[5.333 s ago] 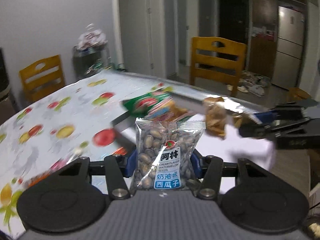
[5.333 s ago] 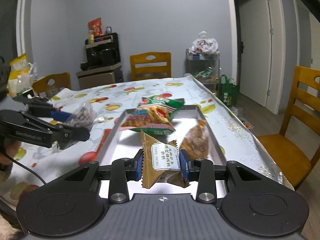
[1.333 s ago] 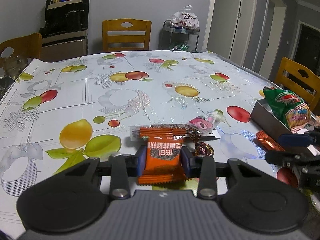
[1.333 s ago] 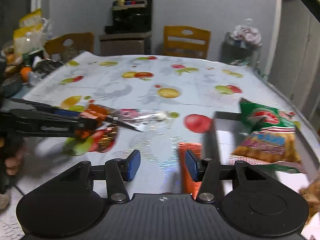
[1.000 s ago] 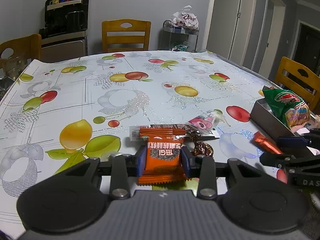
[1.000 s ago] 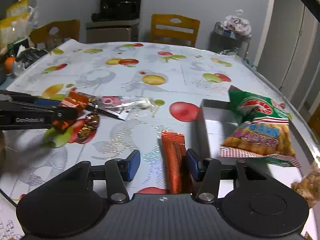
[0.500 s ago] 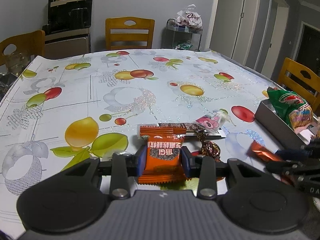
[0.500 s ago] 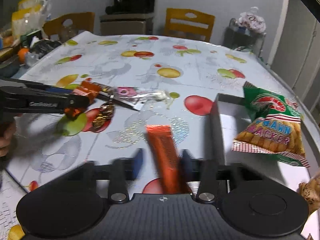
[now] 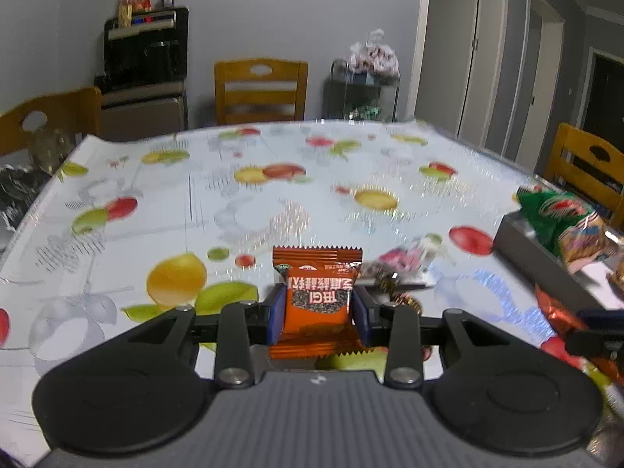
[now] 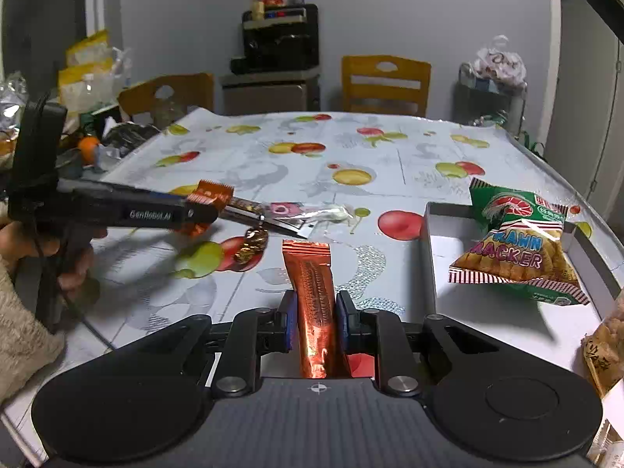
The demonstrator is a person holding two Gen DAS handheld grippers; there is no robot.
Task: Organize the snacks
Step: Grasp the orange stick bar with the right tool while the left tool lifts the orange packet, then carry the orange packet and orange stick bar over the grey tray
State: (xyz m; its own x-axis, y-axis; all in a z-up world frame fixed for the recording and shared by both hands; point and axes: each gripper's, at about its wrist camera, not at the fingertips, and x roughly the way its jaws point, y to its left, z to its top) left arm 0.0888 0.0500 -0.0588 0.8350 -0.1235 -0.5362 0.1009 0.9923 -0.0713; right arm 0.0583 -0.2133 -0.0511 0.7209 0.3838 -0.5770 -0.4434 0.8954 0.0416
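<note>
Snacks: your right tool [image 10: 314, 321] clamps a long orange foil stick pack [image 10: 312, 296]; your left tool [image 9: 318, 308] grips a square orange sachet [image 9: 316, 292] over the worktop [image 9: 273, 195].

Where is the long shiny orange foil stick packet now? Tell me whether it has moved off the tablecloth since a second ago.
Yes. The long orange foil stick packet has risen off the fruit-print tablecloth, clamped in the right gripper beside the grey box.

The left gripper [image 9: 318, 308] has its jaws clamped on an orange packet [image 9: 316, 300], held above the fruit-print desk [image 9: 195, 202]. Just past it lie small sweets [image 9: 405, 261], blurred. At the right edge, a grey tray [image 9: 518, 234] holds a green bag [image 9: 553, 210].
</note>
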